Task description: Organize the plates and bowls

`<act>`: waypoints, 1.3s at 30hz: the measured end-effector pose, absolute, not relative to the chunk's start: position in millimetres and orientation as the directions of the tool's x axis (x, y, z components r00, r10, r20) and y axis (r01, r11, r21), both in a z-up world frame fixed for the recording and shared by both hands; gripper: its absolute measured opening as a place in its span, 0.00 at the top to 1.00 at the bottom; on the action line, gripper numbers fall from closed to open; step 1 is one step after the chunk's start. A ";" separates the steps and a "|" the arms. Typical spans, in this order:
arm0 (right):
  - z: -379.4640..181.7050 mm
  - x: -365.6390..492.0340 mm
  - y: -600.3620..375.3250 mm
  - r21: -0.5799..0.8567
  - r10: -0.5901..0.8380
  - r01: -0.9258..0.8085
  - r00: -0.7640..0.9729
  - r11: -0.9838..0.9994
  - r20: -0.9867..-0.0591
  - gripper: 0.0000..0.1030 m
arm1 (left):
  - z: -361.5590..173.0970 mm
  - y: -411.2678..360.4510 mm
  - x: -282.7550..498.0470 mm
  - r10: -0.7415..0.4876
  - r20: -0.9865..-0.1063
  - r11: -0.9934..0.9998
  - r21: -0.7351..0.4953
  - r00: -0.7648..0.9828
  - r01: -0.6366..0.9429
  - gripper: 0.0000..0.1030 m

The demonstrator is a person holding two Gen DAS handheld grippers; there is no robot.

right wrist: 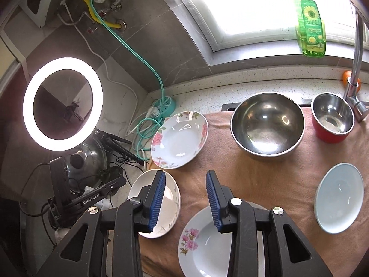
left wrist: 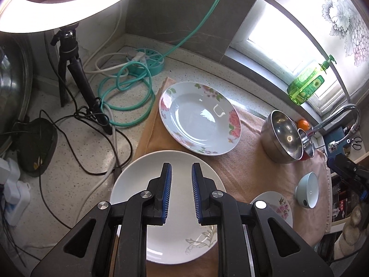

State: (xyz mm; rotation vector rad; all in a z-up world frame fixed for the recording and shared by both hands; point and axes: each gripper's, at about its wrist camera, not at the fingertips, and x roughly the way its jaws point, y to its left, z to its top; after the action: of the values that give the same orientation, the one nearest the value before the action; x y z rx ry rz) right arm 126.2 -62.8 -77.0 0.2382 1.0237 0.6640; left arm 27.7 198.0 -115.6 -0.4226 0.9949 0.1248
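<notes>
While both tongs (left wrist: 181,168) (right wrist: 185,176) hover spread and empty, plates lie on the cloth (right wrist: 230,161).

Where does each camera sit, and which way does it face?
Left wrist: on the left gripper, angled down at the cream plate; the right gripper shows at the edge.
Right wrist: on the right gripper, angled down over the brown towel.
Shared: rose-rimmed plate, large steel bowl.
</notes>
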 end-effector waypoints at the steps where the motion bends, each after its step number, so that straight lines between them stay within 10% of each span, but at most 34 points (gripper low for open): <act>1: -75.9 132.5 -57.6 0.480 0.615 -0.403 0.343 0.779 -0.710 0.68 | -117.7 200.2 32.0 -0.086 -0.837 0.913 -0.283 0.541 -0.294 0.85; 39: -202.7 318.3 57.2 0.359 0.427 -0.362 0.127 0.860 -0.895 0.73 | -182.9 248.3 128.4 -0.175 -0.871 0.841 -0.375 0.459 -0.390 0.78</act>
State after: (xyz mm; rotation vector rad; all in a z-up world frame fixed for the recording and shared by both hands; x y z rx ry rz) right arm 318.3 57.2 -202.7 0.0585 1.3245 0.5751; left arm 128.4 248.3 -182.9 -0.5860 1.1027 0.1421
